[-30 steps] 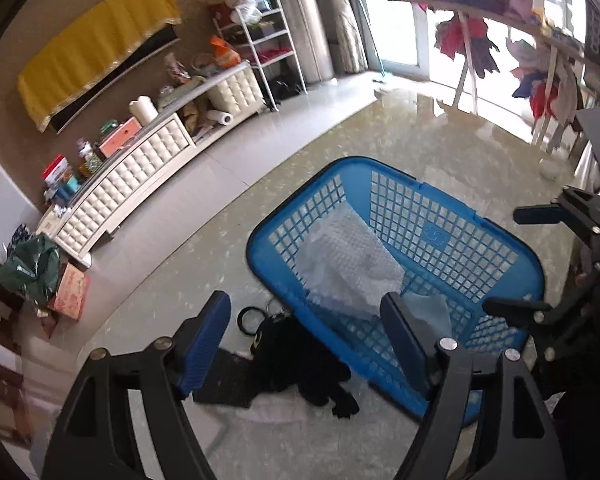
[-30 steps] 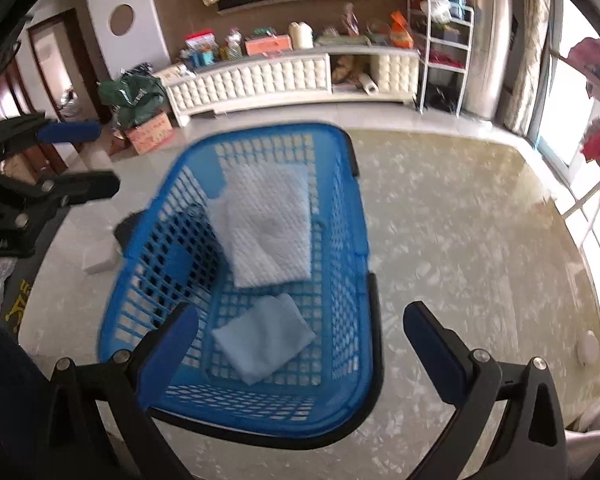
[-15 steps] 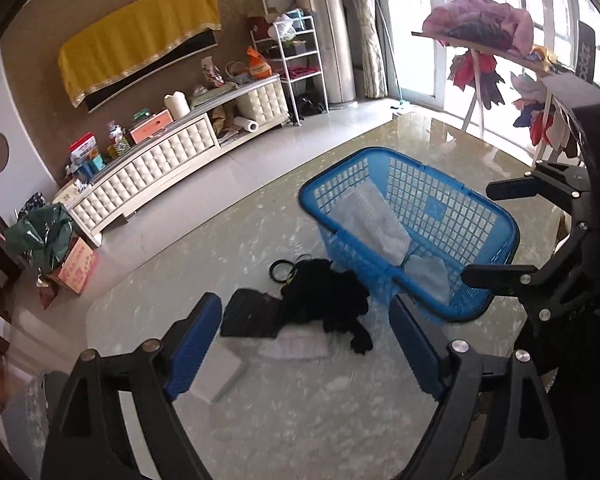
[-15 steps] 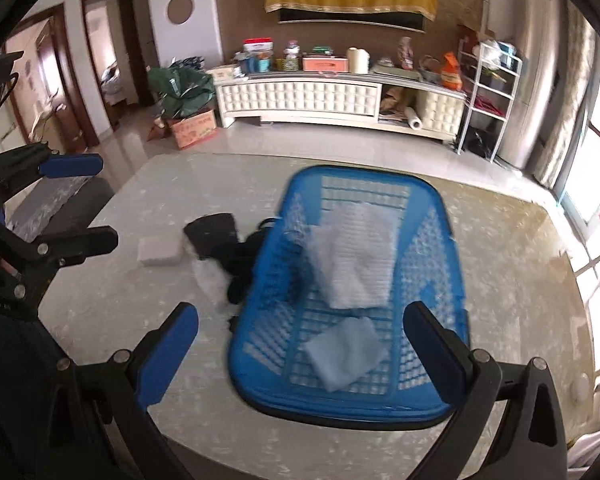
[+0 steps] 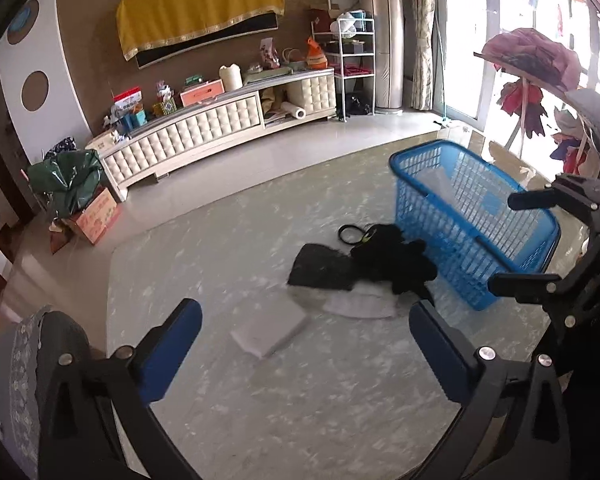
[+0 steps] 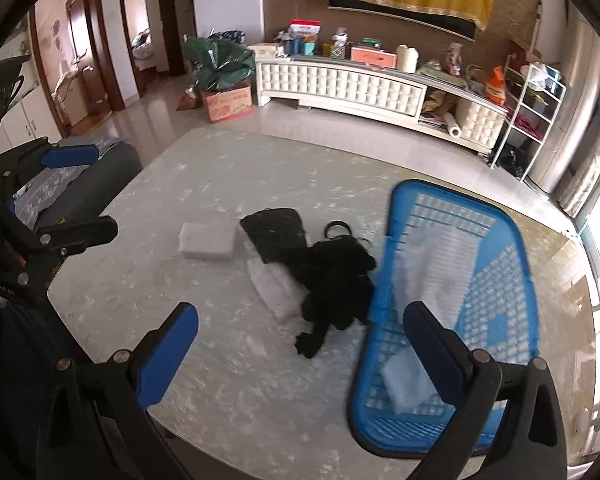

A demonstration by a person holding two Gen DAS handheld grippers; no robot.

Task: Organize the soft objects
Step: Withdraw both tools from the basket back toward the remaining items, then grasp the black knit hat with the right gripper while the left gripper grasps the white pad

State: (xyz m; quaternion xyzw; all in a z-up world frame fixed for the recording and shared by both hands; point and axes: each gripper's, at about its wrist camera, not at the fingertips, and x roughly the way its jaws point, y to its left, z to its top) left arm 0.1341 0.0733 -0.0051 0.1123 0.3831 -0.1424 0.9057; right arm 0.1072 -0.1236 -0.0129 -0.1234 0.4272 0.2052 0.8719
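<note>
A blue mesh basket [image 5: 476, 216] [image 6: 496, 292] stands on the marble table and holds a white cloth [image 6: 448, 264] and a pale blue cloth [image 6: 404, 384]. Beside it lie a black plush toy [image 5: 396, 260] [image 6: 336, 284], a flat black pad [image 5: 320, 268] [image 6: 275, 232], a white cloth [image 5: 360, 304] [image 6: 275, 288] and a white foam block [image 5: 267, 328] [image 6: 209, 240]. My left gripper [image 5: 304, 356] is open and empty, near the foam block. My right gripper [image 6: 300, 356] is open and empty, over the table near the toy.
A black ring [image 5: 350, 234] lies by the toy. The table edge [image 5: 111, 280] falls off to the left. A cream cabinet [image 5: 203, 136] with clutter lines the far wall. A clothes rack [image 5: 540, 80] stands by the window.
Both grippers have pulled back and up from the basket and swung left. The loose items on the table have come into view. Both stay open.
</note>
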